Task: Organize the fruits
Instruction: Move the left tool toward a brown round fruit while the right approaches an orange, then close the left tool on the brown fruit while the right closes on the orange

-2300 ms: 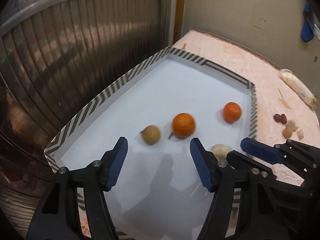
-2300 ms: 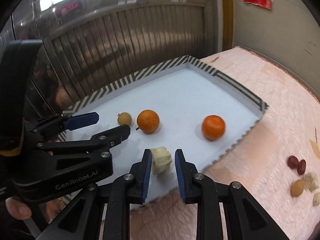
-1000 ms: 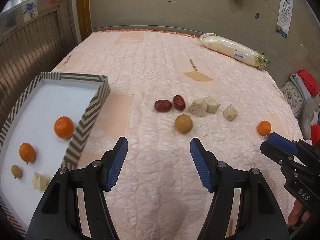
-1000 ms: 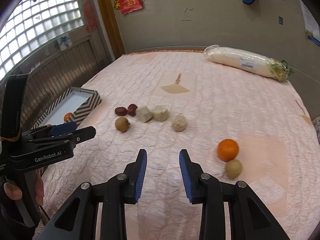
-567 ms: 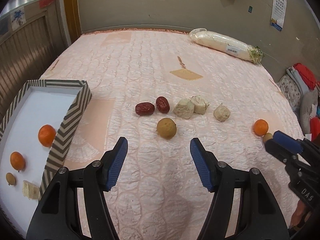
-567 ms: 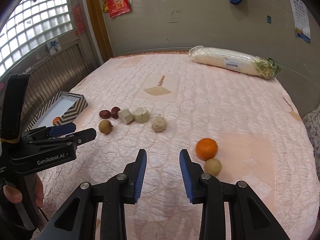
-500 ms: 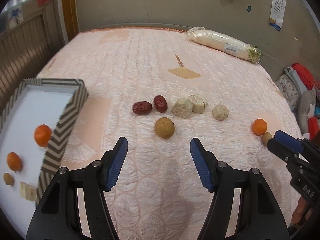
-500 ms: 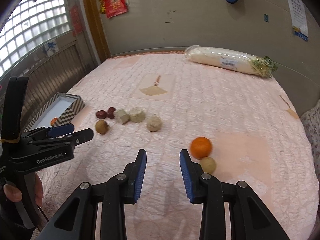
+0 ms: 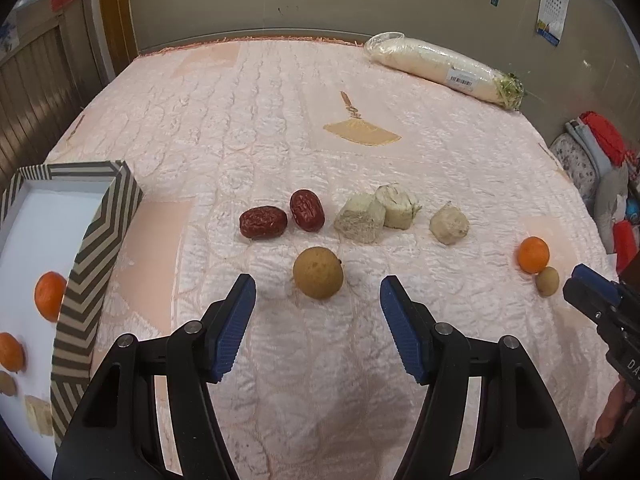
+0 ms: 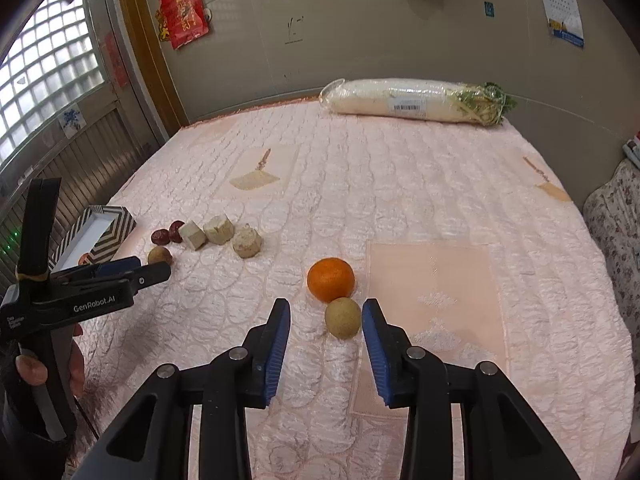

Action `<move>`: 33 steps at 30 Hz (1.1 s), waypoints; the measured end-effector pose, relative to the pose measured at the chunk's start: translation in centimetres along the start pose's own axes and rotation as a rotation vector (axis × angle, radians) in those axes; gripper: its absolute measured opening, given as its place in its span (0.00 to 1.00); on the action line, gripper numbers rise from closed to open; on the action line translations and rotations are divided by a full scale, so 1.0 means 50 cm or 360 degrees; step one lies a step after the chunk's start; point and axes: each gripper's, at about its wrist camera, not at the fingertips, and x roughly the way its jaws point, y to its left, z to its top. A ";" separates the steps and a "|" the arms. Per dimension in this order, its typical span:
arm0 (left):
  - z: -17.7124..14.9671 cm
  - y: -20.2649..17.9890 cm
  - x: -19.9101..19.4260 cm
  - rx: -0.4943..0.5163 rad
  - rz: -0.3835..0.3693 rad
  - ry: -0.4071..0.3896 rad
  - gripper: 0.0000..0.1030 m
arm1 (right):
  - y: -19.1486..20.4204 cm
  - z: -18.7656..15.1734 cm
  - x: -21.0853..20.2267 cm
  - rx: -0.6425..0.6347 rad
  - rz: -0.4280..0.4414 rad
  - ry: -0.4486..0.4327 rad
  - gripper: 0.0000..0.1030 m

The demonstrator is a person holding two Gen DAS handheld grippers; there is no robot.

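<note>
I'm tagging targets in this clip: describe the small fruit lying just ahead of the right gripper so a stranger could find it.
On the pink quilted bed cover, away from the striped cardboard tray, two fruits lie touching. The nearer one is the small round tan-brown fruit, just ahead of the right gripper. It is duller and smaller than the bright orange tangerine behind it.

pink quilt [image 9: 280,120], striped tray [image 9: 100,240], orange tangerine [image 10: 331,280], blue-padded claw [image 10: 325,340]
</note>
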 end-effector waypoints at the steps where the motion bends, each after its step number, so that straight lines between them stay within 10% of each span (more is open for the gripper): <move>1: 0.001 0.000 0.001 0.0002 0.0004 -0.0002 0.63 | -0.001 0.000 0.005 0.0006 0.0007 0.0000 0.35; 17: 0.007 0.016 0.017 -0.0037 -0.0002 -0.0030 0.63 | 0.011 0.026 0.087 -0.0100 -0.0068 0.0010 0.29; 23: 0.003 0.017 0.015 -0.0012 0.0015 -0.0032 0.27 | 0.000 0.020 0.064 -0.0046 0.0002 -0.0013 0.28; 33: -0.020 0.023 -0.025 -0.0004 0.0015 -0.0066 0.20 | 0.069 0.007 0.029 -0.0142 0.0111 -0.0059 0.28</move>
